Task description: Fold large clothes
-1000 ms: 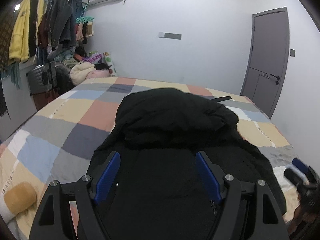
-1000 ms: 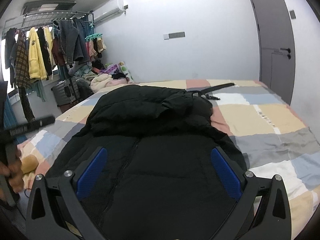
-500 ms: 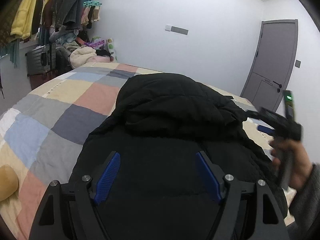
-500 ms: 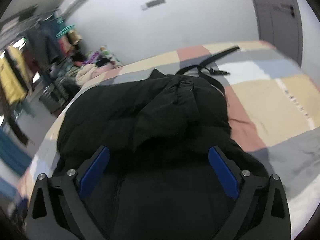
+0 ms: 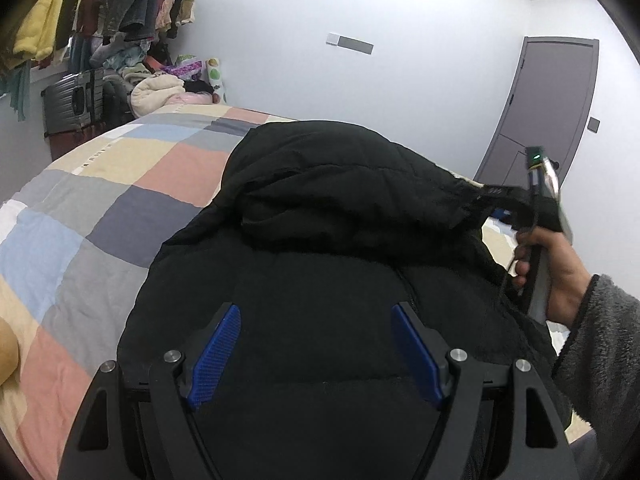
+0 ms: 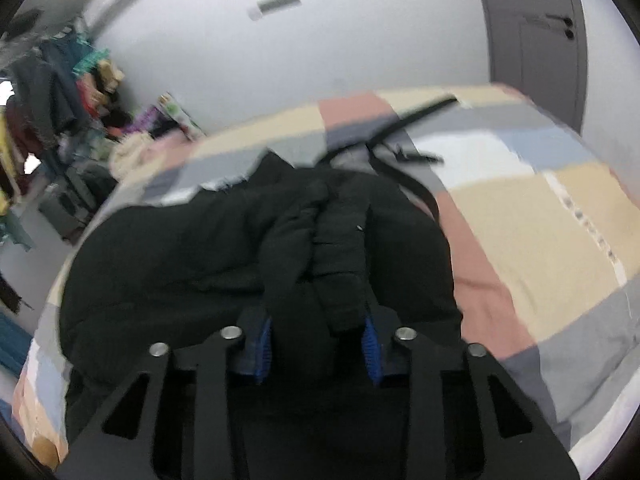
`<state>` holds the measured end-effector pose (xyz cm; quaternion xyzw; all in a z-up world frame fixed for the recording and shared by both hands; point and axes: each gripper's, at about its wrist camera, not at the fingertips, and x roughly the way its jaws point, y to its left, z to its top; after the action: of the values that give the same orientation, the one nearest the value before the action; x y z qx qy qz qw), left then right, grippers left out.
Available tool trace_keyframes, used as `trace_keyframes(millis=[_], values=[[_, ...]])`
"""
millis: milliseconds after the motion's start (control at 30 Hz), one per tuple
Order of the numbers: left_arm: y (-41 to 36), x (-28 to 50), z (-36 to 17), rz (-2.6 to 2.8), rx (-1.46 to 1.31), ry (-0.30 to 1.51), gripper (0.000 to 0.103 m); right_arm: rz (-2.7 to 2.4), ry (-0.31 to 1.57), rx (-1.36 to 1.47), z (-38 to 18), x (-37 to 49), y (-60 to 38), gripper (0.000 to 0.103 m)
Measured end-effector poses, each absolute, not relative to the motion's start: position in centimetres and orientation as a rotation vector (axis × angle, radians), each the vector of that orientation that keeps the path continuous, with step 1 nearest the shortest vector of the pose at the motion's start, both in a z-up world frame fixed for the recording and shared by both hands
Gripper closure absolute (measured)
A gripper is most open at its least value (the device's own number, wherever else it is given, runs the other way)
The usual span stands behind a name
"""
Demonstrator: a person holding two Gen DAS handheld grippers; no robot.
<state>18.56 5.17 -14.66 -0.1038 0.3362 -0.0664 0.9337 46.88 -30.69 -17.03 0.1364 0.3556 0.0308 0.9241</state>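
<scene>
A large black padded jacket lies on a bed with a patchwork quilt. My left gripper is open and empty, hovering over the jacket's lower body. My right gripper is shut on a bunched fold of the jacket near its hood and collar. In the left wrist view the right gripper shows at the right edge, held by a hand, pulling the jacket's upper edge up and to the right.
A black strap lies on the quilt beyond the jacket. A clothes rack with hanging garments, a suitcase and a heap of clothes stand left of the bed. A grey door is at the right.
My right gripper has moved in over the jacket's upper part and closed on a fold of it, lifting that edge. My left gripper has moved closer over the jacket and stays open.
</scene>
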Motion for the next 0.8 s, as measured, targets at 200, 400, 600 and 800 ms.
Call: trace_keyframes(millis=[200, 400, 600, 800], values=[[5.0, 18.8, -15.0, -0.145, -0.208, 0.696, 0.026, 0.08, 0.68, 0.198, -16.1, 45.7, -31.9, 0.076], [5.1, 19.0, -15.4, -0.139, -0.192, 0.706, 0.026, 0.048, 0.736, 0.151, -19.5, 46.4, -32.0, 0.075], [4.6, 19.6, -15.9, -0.141, -0.183, 0.724, 0.026, 0.048, 0.7, 0.184, -19.1, 44.2, -31.9, 0.063], [4.9, 19.8, -15.9, -0.169, -0.218, 0.739, 0.026, 0.101, 0.778, 0.204, -18.6, 39.2, -33.5, 0.061]])
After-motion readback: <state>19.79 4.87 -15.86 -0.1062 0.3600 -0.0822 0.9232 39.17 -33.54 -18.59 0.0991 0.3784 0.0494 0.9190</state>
